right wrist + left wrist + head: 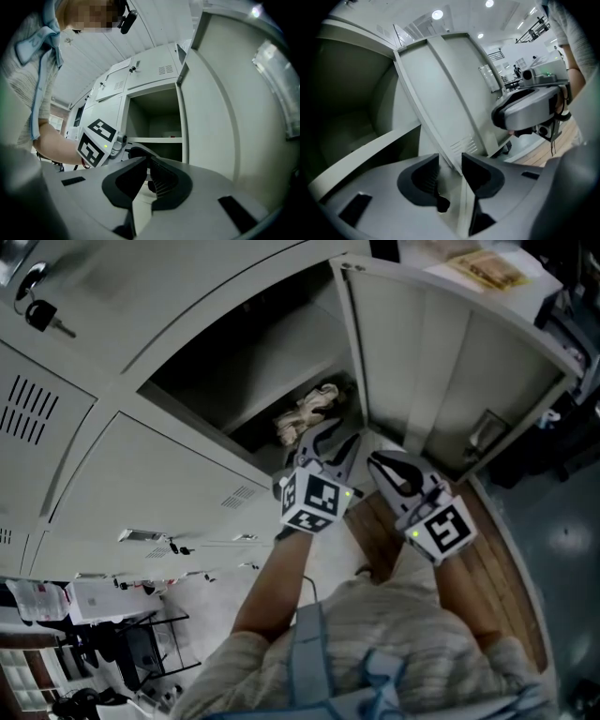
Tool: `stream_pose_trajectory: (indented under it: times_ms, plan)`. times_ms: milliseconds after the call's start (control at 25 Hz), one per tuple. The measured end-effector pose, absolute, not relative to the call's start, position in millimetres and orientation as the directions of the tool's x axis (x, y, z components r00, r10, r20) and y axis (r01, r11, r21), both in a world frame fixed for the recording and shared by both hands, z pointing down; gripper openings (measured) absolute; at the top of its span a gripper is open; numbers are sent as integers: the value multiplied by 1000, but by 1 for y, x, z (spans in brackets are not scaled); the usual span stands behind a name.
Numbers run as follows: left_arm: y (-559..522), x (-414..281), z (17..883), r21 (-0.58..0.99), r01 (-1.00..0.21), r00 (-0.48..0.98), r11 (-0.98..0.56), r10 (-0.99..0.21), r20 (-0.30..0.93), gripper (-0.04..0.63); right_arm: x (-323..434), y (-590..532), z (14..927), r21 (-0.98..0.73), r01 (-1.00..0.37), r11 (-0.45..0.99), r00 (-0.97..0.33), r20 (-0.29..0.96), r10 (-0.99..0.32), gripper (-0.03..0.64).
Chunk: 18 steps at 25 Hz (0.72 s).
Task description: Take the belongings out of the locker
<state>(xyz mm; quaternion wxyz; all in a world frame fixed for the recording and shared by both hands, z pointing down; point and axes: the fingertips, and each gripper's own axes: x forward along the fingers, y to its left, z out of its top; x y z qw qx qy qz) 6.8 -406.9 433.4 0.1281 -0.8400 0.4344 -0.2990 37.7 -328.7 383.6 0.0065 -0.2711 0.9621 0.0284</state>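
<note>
The grey locker (281, 352) stands open, its door (441, 362) swung out to the right. A cream cloth bundle (309, 413) lies in the compartment under the shelf (267, 395). My left gripper (330, 439) is at the mouth of that compartment, just below the bundle and apart from it. Its jaws (450, 171) are open with a narrow gap and nothing between them. My right gripper (377, 463) hangs beside it in front of the door's lower edge, its jaws (145, 161) closed together and empty. The bundle is hidden in both gripper views.
A key with a black fob (42, 315) hangs in the lock of a closed locker door at upper left. More closed locker doors (159, 484) fill the left. The wooden floor (506, 559) lies under the open door. Boxes (487, 268) rest on the locker top.
</note>
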Motion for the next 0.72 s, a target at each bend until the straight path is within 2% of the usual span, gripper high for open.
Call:
stream_pose_trajectory:
  times_ms: [200,360,720]
  plan:
    - [-432,1,449,-519,-603,368,-606,-788,493,277,48,-333,385,26,-528,849,-849,-47,-527,3]
    - [-452,-9,465,-541,-563,291,-625,-762,578,359,57,-334,386,13,-537,844,-843,-55,-535,3]
    - [-493,-35,490,-601,-493,149,-629,-742,653,377,65,-332,392,3,-541,841,-839,-69,-539,3]
